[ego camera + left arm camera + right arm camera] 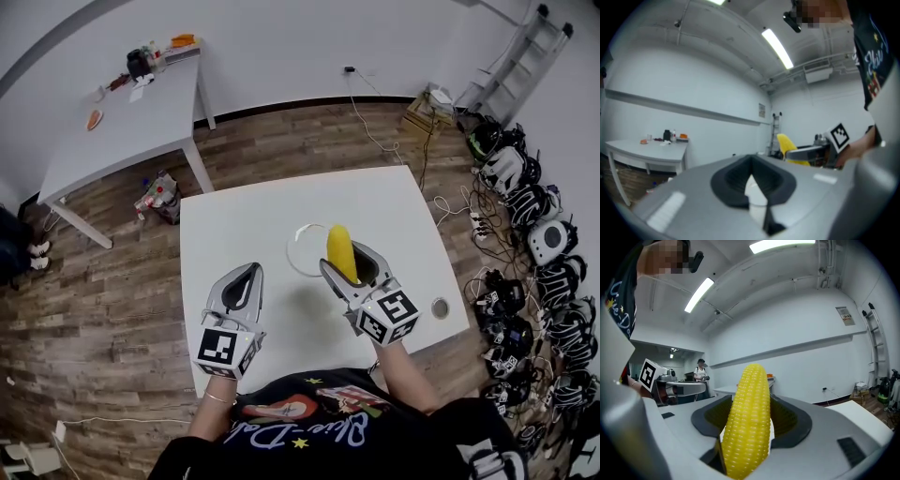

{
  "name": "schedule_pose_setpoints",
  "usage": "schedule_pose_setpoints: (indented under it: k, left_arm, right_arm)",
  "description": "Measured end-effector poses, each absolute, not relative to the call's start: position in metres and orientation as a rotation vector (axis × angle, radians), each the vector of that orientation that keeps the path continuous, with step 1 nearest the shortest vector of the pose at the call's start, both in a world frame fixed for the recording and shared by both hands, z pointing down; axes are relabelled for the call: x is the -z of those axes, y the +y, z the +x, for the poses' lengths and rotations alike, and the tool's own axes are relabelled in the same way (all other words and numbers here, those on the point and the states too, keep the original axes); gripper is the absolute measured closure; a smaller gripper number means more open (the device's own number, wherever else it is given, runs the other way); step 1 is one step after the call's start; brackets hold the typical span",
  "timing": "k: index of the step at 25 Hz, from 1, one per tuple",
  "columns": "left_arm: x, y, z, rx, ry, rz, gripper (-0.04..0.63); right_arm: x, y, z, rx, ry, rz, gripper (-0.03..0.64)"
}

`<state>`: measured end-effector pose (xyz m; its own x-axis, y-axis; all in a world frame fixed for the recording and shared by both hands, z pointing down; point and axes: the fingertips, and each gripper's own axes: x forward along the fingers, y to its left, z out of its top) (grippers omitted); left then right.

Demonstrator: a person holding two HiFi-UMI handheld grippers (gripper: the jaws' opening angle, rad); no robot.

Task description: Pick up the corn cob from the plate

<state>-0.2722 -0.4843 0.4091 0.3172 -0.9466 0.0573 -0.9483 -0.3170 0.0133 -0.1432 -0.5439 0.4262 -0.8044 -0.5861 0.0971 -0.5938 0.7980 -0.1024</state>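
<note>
I have the right claw (pixel 354 265) pinching the corn cob (pixel 340 251). In the right gripper view, the claw (pixel 752 422) has its dark pads pressed on either side of the yellow cob (pixel 749 418), which runs lengthwise between the jaws and sticks out past their tips. From the head view the cob's free end lies over the right rim of the plate (pixel 292 249), a pale round plate near the middle of the white table (pixel 234 220). I cannot tell whether the cob touches the plate or hangs above it.

My left claw (pixel 244 284) sits to the left of the plate, apart from it. In the left gripper view, this claw (pixel 752 180) has its tips pressed together with nothing between them. The cob (pixel 786 144) shows off to the right there, held in the other claw.

A small round disc (pixel 440 307) lies near the table's right edge
</note>
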Motion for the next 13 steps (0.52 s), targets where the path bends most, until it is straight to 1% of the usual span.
schedule_pose_setpoints:
  k: [13]
  left_arm:
    - [-0.4028,-0.4830,-0.2740,-0.041,-1.824,2.507,0.598]
  right_arm:
    - [-0.4185,-0.5511,-0.1419,-0.251,-2.950,0.967,0.359]
